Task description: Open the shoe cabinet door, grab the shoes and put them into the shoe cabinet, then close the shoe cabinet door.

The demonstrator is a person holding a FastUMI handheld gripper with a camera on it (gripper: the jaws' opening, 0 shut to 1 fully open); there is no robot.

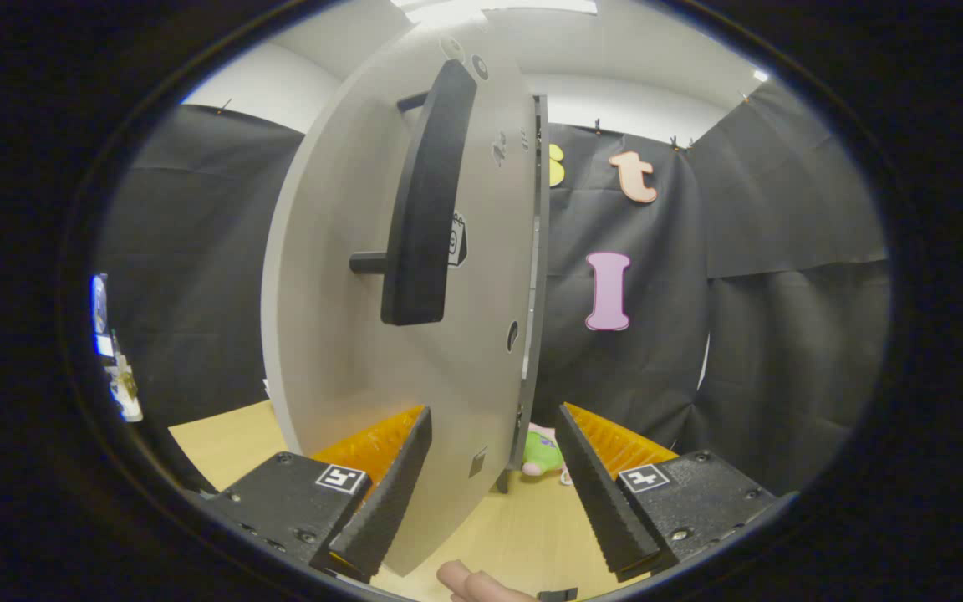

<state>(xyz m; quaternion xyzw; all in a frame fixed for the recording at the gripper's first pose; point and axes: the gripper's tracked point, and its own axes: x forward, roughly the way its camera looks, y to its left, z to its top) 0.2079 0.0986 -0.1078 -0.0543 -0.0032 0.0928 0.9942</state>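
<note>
The grey shoe cabinet door (339,334) stands very close in front of me, swung out so I see its face at an angle. A long black bar handle (427,201) runs upright on it, above and just ahead of my fingers. My gripper (494,422) is open, its two fingers spread wide with the door's lower edge between them; neither finger presses on the door. A small pink and green shoe (544,451) lies on the wooden floor (523,527) beyond the door's edge, partly hidden by it.
Black cloth walls close the booth behind and to both sides. A person's fingertips (477,584) show at the bottom between my fingers. Some small objects (118,376) hang at the left wall.
</note>
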